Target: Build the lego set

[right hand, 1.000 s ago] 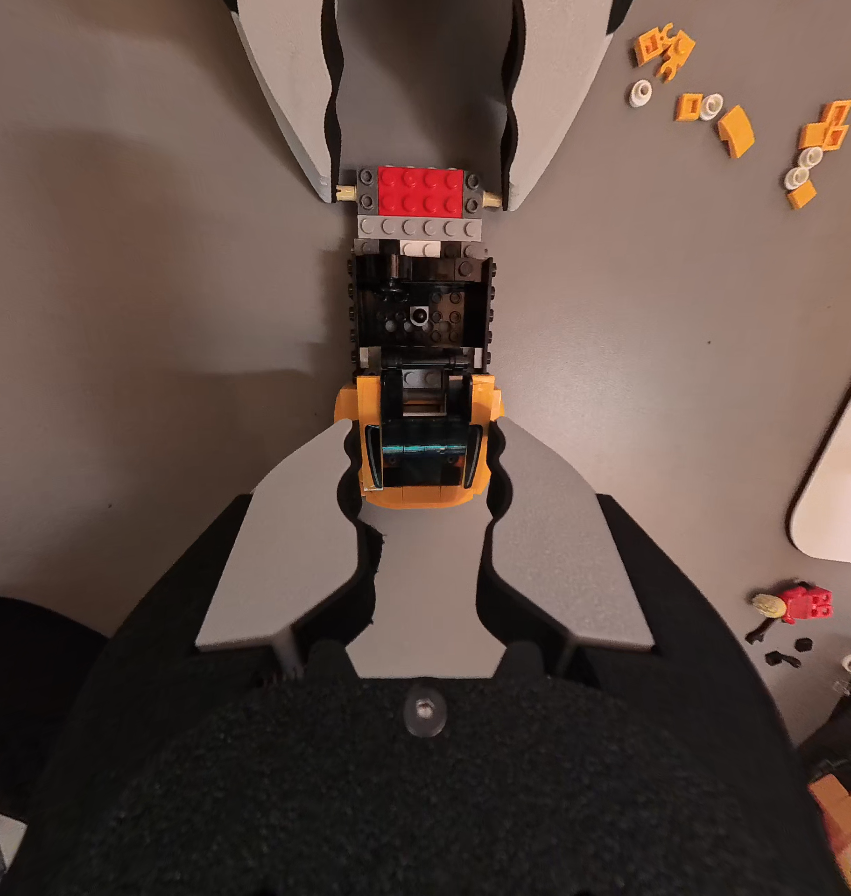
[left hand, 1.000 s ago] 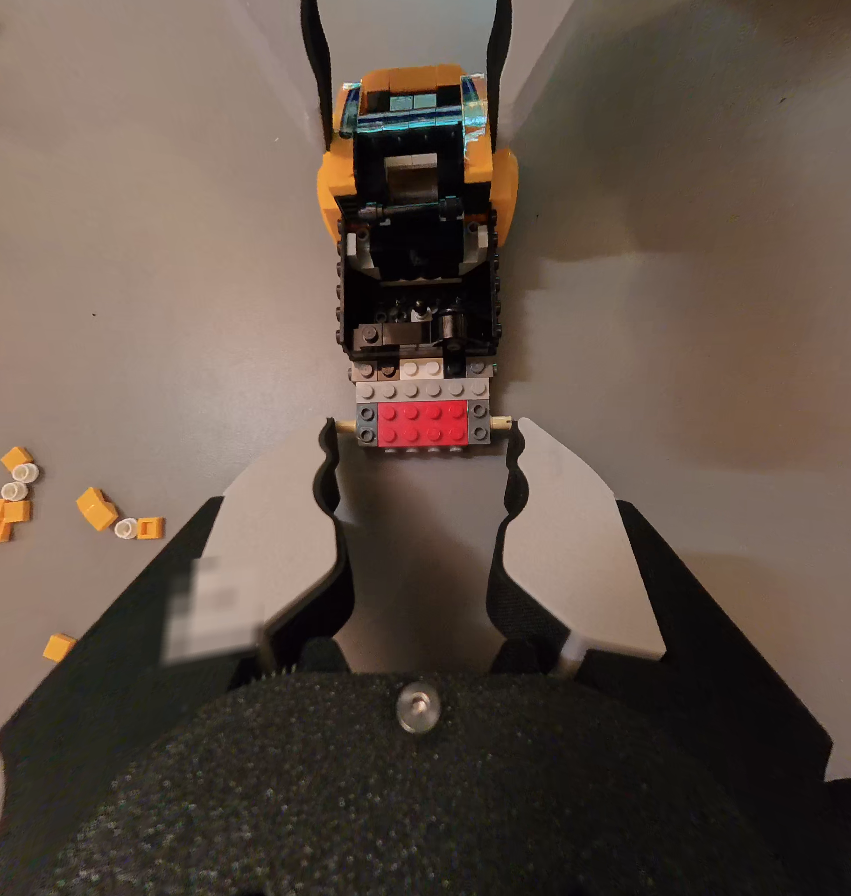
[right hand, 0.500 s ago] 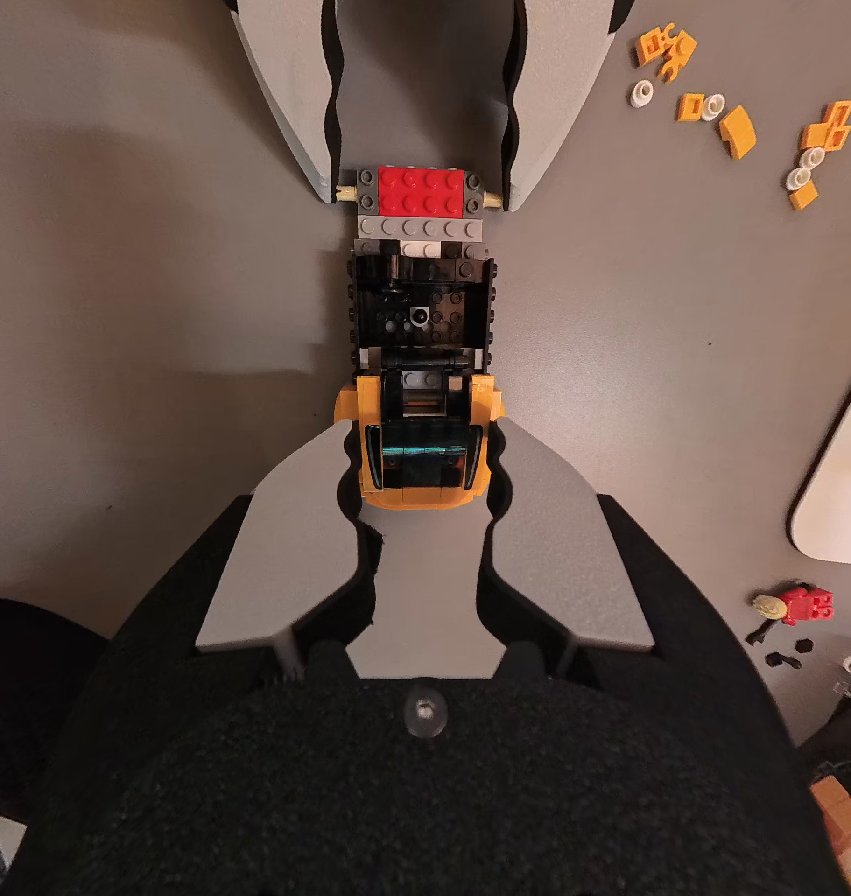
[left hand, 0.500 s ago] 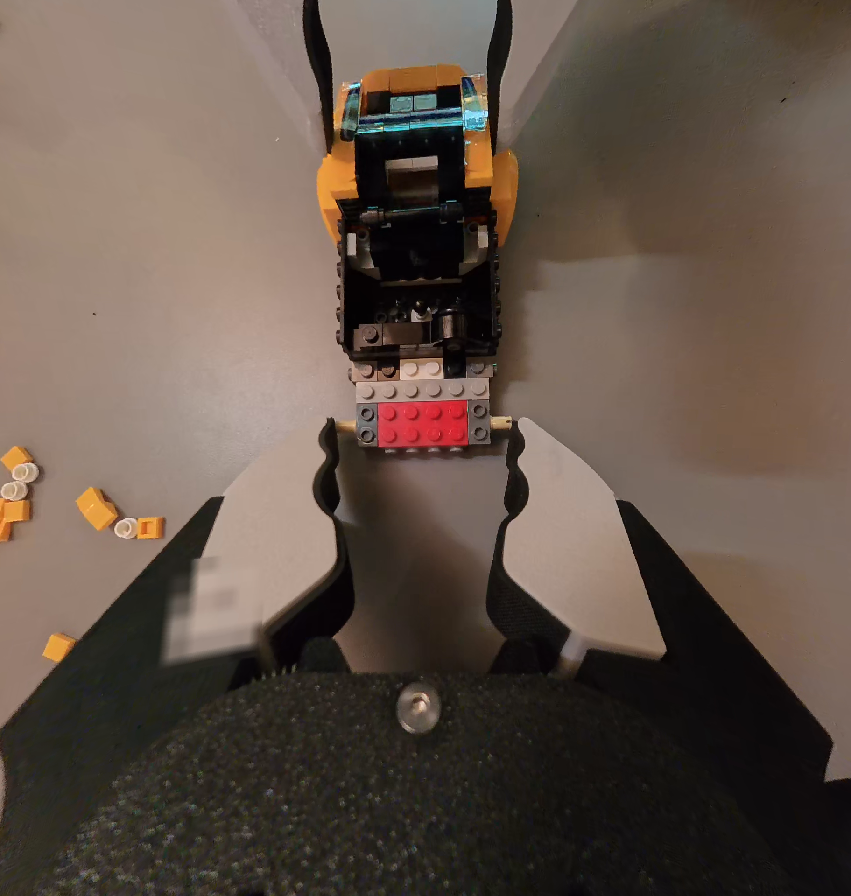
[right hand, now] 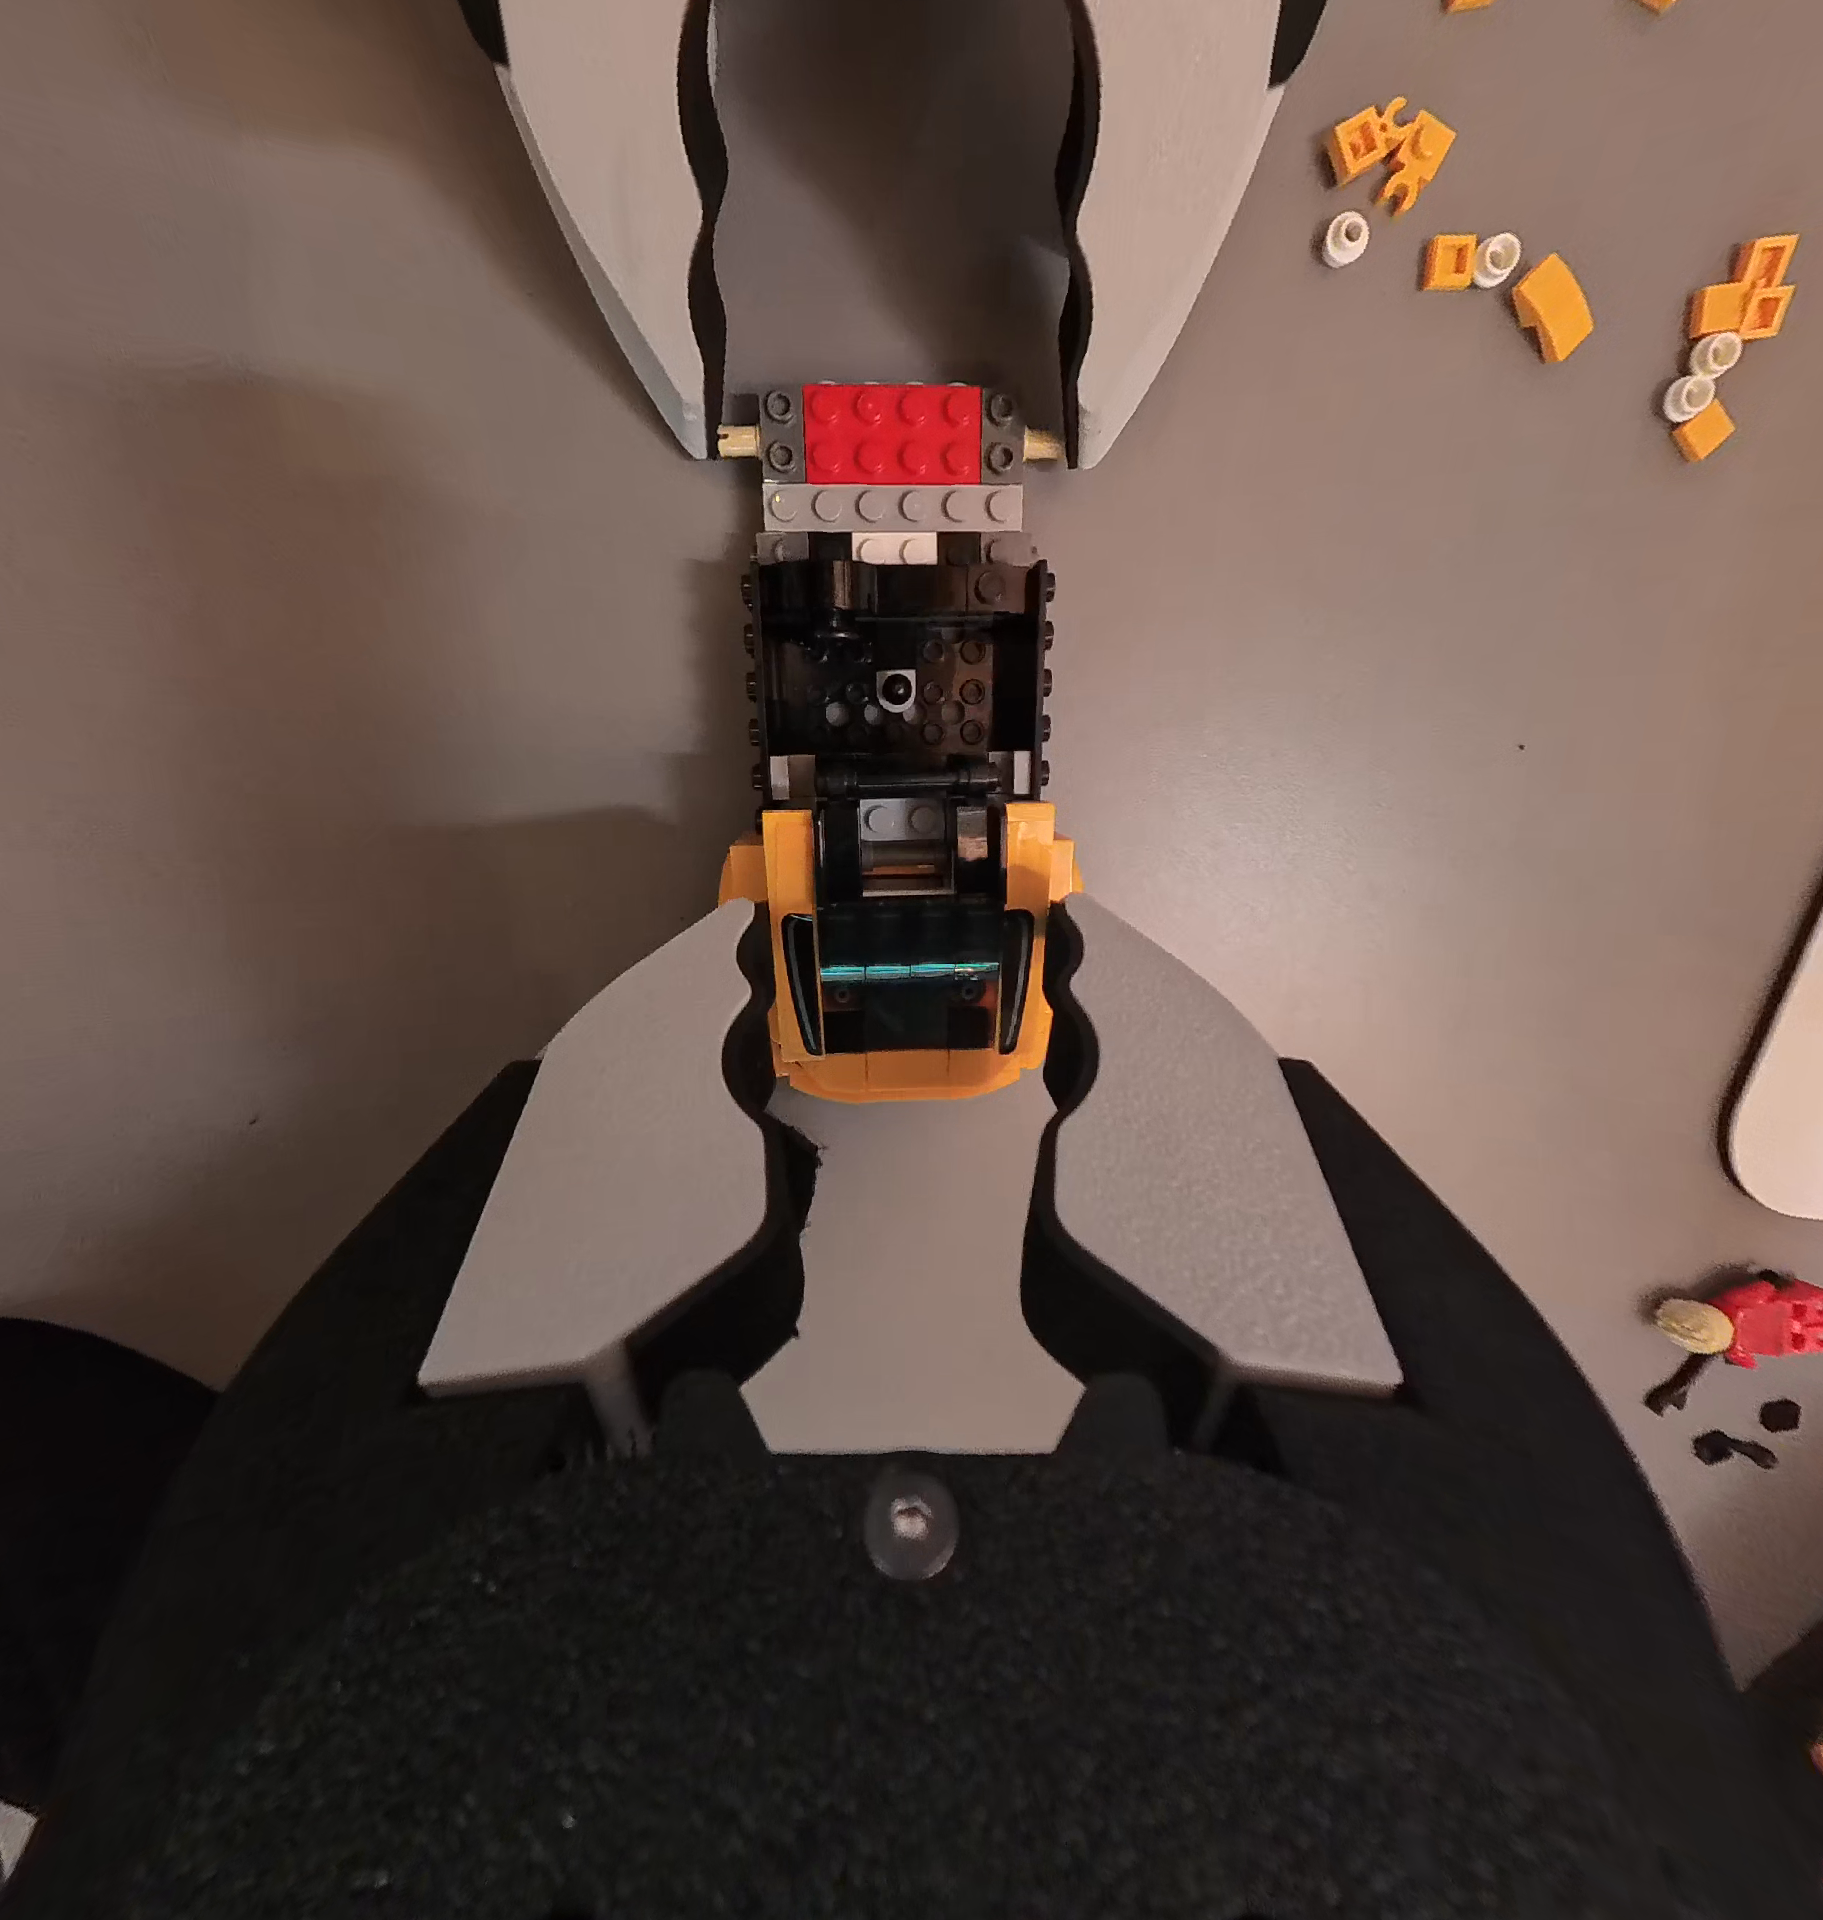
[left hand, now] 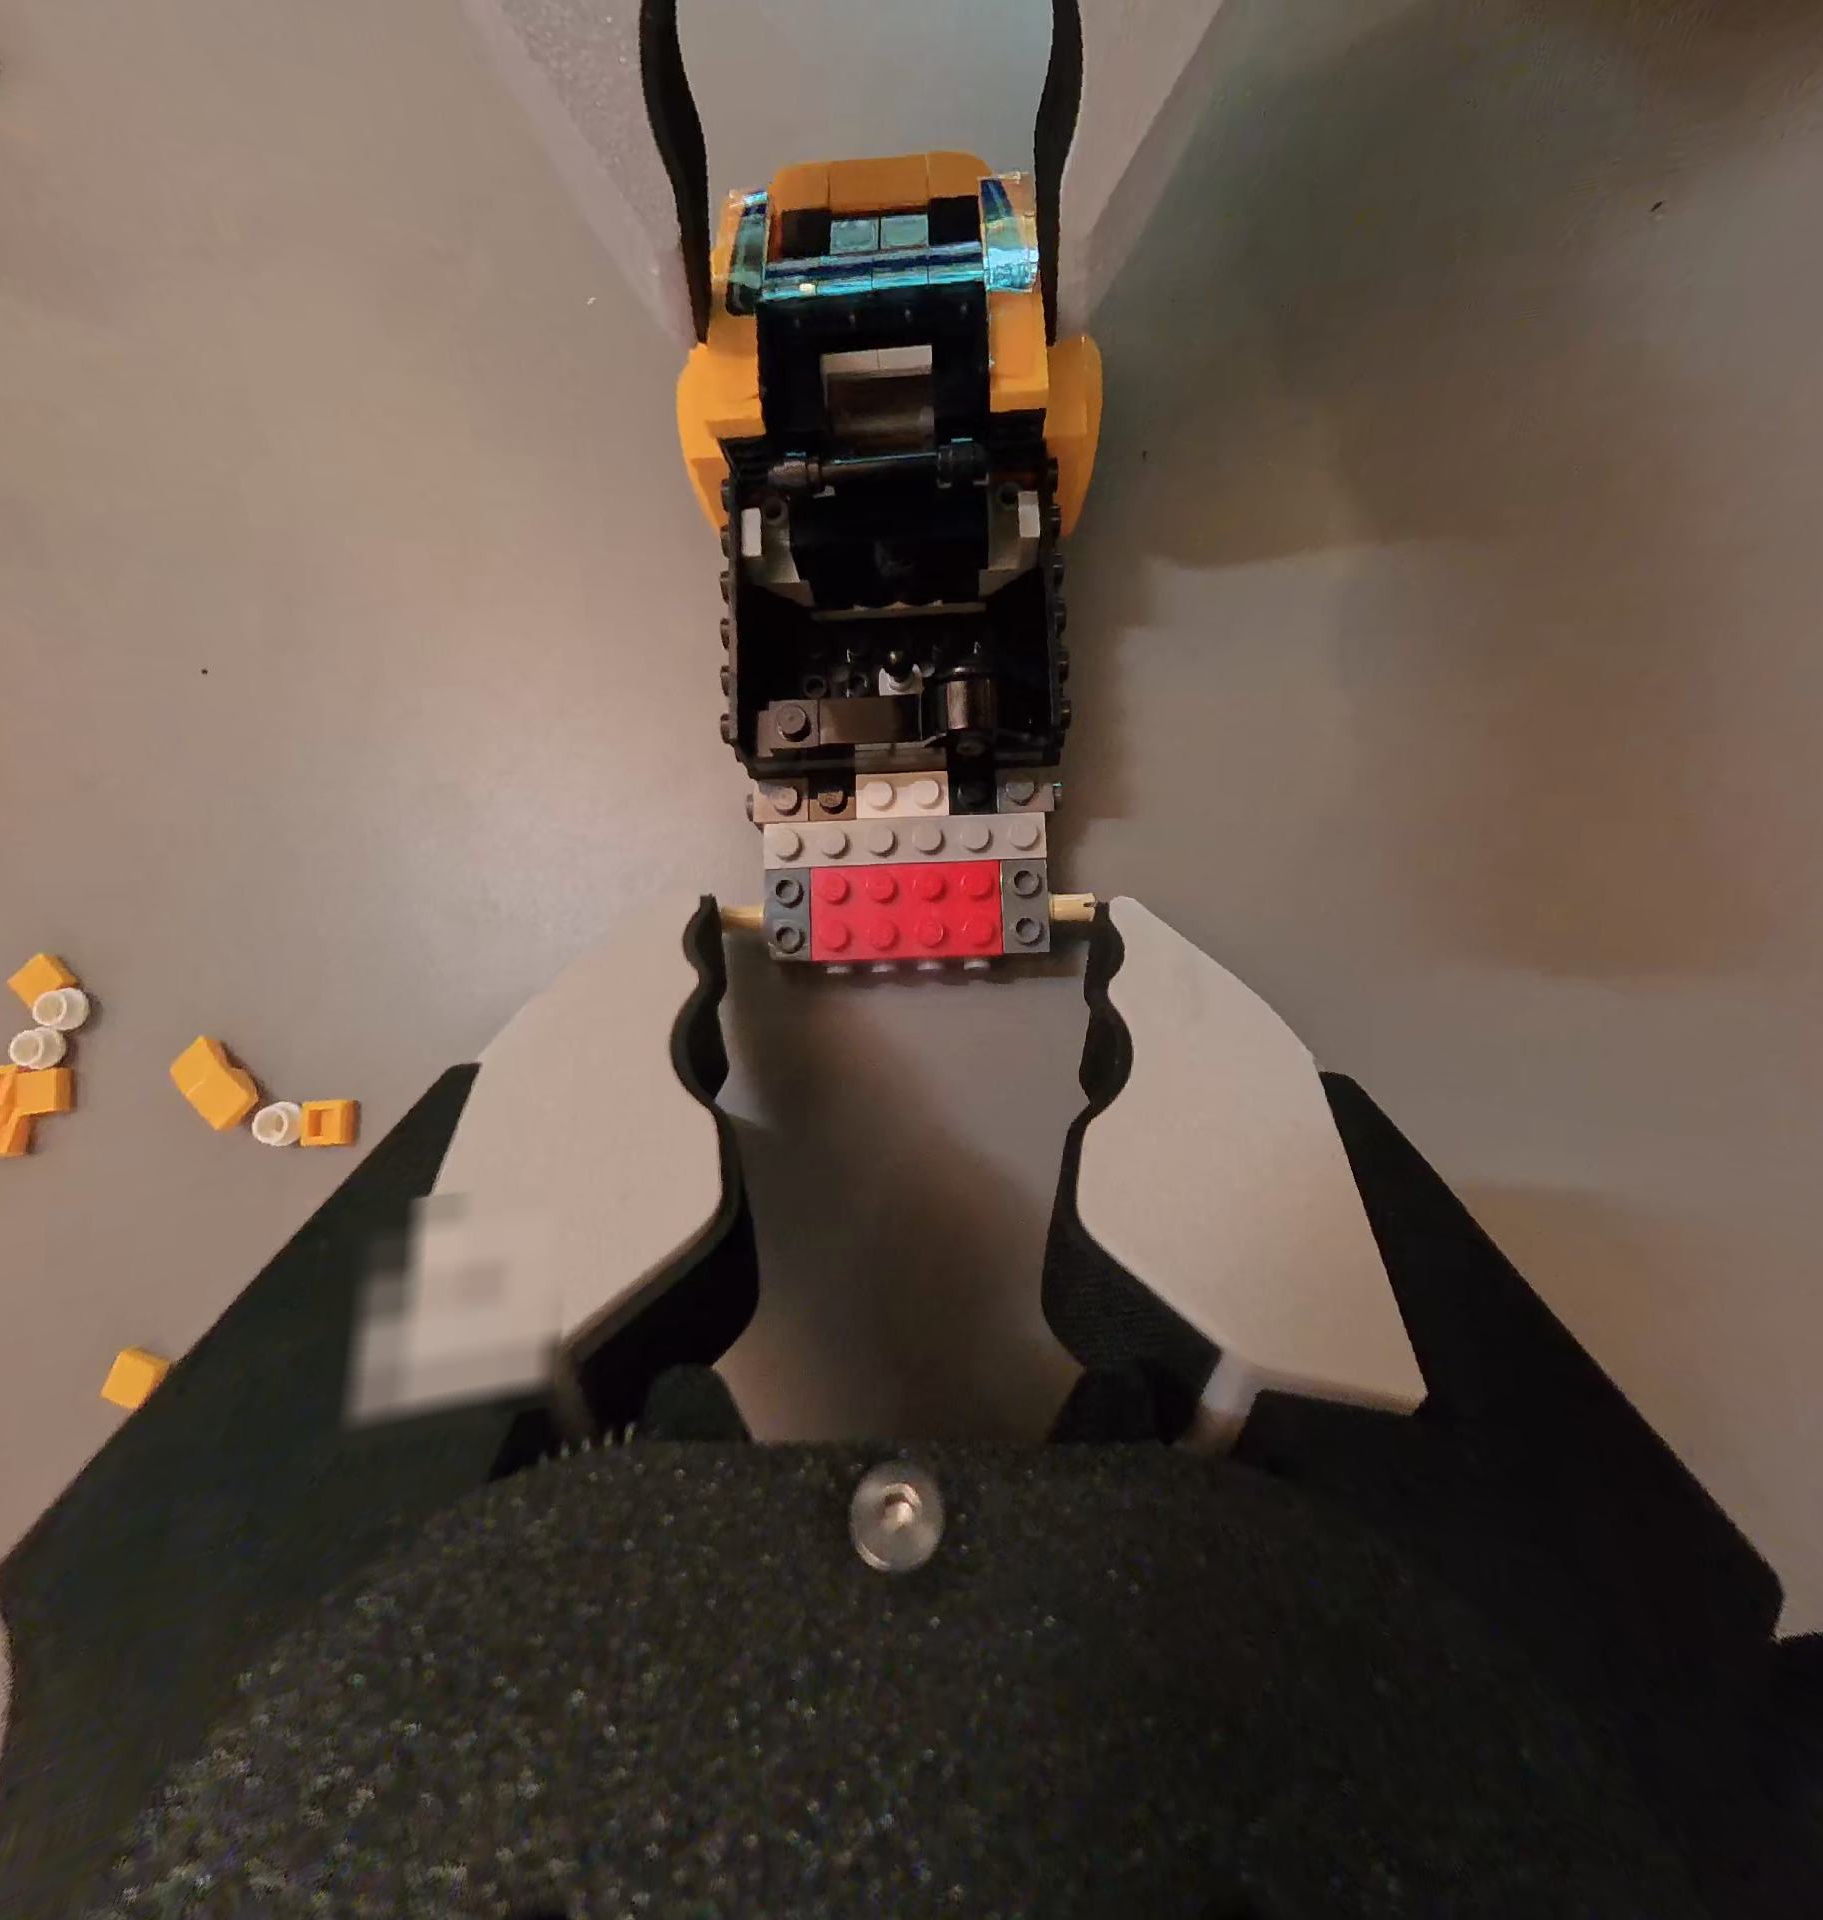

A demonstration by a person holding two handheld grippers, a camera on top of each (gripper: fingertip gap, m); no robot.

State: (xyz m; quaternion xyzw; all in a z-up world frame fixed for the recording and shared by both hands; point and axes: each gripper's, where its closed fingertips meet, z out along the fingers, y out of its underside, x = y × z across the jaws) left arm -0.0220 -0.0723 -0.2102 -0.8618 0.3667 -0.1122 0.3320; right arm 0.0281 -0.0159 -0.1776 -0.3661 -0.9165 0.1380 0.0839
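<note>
Tan axle pins of the half-built orange-and-black brick car (left hand: 891, 582) are pinched by the left gripper (left hand: 902, 920); its orange nose is clamped by the right gripper (right hand: 902, 935).

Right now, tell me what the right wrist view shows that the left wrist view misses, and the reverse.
Only the right wrist view: a small red figure with black bits, and a pale rounded board at the edge. Only the left wrist view: a lone orange piece beside the gripper body. Both: the half-built orange car, its red brick, the scattered orange and white pieces, and both grippers, one at each end of the car.
</note>
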